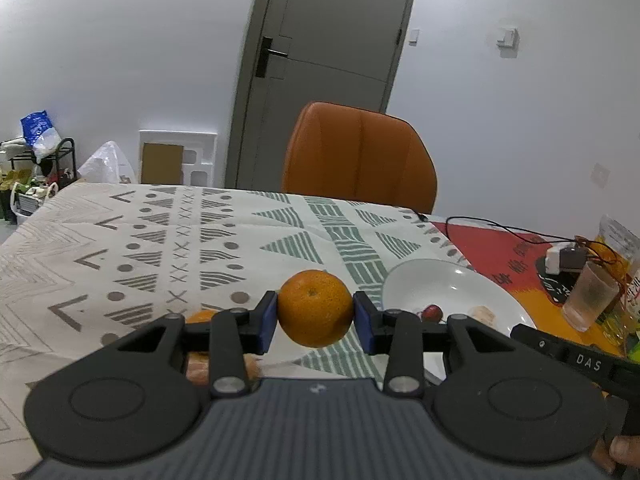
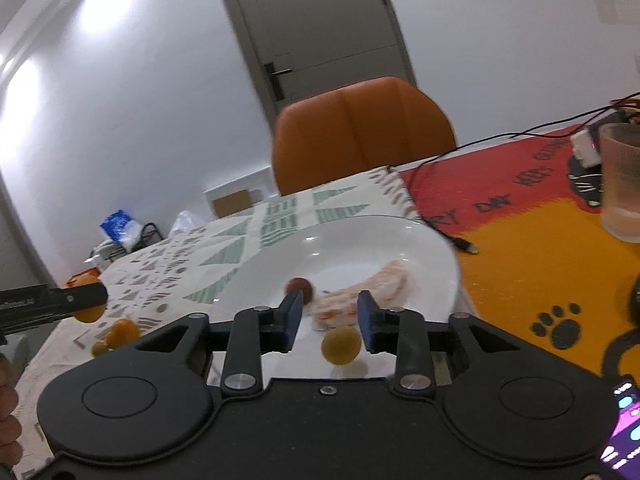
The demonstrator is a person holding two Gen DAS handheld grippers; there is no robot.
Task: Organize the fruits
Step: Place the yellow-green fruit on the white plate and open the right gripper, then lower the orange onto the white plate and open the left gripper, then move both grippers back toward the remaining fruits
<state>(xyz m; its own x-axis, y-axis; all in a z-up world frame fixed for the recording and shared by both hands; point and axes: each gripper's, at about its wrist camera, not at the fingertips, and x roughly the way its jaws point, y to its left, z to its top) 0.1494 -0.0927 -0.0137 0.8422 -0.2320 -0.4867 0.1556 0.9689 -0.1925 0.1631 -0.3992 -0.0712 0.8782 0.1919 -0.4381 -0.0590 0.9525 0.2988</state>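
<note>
A: How is the step in hand done well?

B: The plate [image 2: 436,264] is judged the goal, so its bare rim side is best aimed at. The orange [image 1: 315,307] is clamped between the blue pads of the left hand-held gripper [image 1: 315,316] and held above the counter [image 1: 120,248]; it should be carried level and set down gently, since a round fruit is likely to roll. The right hand-held gripper [image 2: 329,322] is seen with jaws apart, nothing pressed; a small yellow-green fruit [image 2: 341,346] lies loose just below them, at the plate's near edge.

A: How does the fruit look?

B: The orange is shown as round, deep orange and dimpled. Smaller still, a red fruit [image 2: 300,289] and pale pieces [image 2: 372,288] are seen on the plate.
</note>
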